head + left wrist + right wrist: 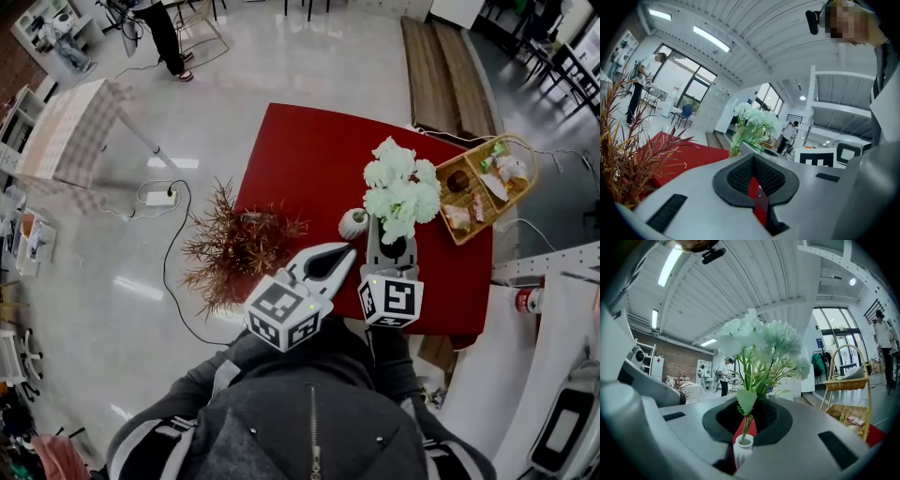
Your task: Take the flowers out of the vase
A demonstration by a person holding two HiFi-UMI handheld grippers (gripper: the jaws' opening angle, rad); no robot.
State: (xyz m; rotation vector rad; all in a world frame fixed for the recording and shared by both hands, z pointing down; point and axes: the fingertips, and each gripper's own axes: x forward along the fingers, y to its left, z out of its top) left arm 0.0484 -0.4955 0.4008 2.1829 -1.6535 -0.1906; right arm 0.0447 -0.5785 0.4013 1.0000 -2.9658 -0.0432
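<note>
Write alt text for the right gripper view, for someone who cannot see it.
The right gripper has its grey jaws closed on the stems of a bunch of white flowers, whose lowest stem end sits in the mouth of a small white vase just below. A wicker basket stands at right on a red table.

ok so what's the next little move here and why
Probably lift the right tongs straight up. They are shut on the stem of the white flowers, and the stem's lower end sits inside the mouth of the small white vase. A straight upward pull should clear the stem without tipping the vase.
</note>
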